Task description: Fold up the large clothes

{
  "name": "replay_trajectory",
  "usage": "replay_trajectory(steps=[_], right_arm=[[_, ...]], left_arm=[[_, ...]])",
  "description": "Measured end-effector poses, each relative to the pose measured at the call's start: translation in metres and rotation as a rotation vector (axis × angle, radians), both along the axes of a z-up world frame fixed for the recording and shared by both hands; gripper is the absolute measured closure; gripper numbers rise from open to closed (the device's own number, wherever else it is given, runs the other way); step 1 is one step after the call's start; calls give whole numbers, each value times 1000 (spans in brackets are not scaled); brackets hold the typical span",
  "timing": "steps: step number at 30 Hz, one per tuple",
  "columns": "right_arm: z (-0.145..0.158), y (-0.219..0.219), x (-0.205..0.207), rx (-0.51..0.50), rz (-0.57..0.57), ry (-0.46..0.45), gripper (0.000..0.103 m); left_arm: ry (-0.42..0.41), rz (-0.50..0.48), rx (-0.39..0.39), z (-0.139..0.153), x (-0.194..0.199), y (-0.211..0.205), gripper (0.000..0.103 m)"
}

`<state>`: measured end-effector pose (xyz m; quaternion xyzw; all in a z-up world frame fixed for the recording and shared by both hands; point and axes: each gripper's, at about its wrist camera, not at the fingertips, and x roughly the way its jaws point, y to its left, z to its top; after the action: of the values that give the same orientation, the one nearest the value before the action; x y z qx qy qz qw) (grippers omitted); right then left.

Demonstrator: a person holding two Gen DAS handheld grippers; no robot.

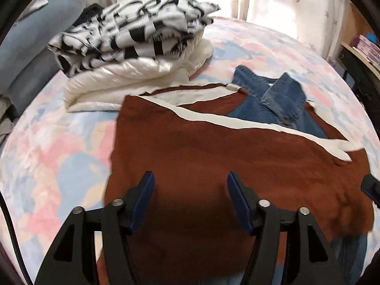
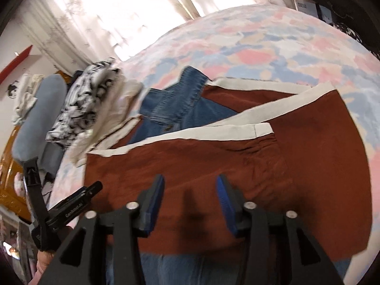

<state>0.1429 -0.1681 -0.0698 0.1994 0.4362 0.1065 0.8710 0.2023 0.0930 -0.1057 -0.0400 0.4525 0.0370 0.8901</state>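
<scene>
A rust-brown garment with white trim [image 1: 213,156] lies spread on the bed, on top of a blue denim garment [image 1: 277,97] whose collar shows at its far side. My left gripper [image 1: 190,180] is open and empty, hovering over the near part of the brown cloth. My right gripper [image 2: 190,185] is open and empty, also over the brown garment [image 2: 213,161], with the denim [image 2: 185,104] beyond it. One right fingertip shows at the right edge of the left wrist view [image 1: 371,187]. The left gripper's body shows at the lower left in the right wrist view [image 2: 71,204].
A stack of folded clothes, black-and-white patterned [image 1: 133,30] on a cream white one [image 1: 133,80], sits at the back left of the pastel bedsheet [image 1: 59,147]. A grey-blue bolster [image 1: 35,35] lies at far left. Curtains [image 1: 273,0] hang behind; a desk [image 1: 363,57] stands at right.
</scene>
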Motion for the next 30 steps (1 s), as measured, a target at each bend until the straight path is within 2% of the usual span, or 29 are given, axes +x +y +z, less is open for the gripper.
replay_trajectory(steps=[3, 11, 15, 22, 30], right_arm=[[17, -2, -23, 6, 12, -26, 47], [46, -10, -81, -28, 36, -59, 45], [56, -19, -108, -52, 25, -70, 42], [54, -39, -141, -60, -2, -50, 39], [37, -64, -175, -83, -14, -3, 39]], left_arm=[[-40, -16, -3, 23, -32, 4, 28], [-104, -18, -19, 68, -103, 28, 21], [-115, -10, -26, 76, -131, 40, 17], [-60, -5, -32, 58, -160, 64, 15], [48, -5, -94, 11, -188, 97, 15]])
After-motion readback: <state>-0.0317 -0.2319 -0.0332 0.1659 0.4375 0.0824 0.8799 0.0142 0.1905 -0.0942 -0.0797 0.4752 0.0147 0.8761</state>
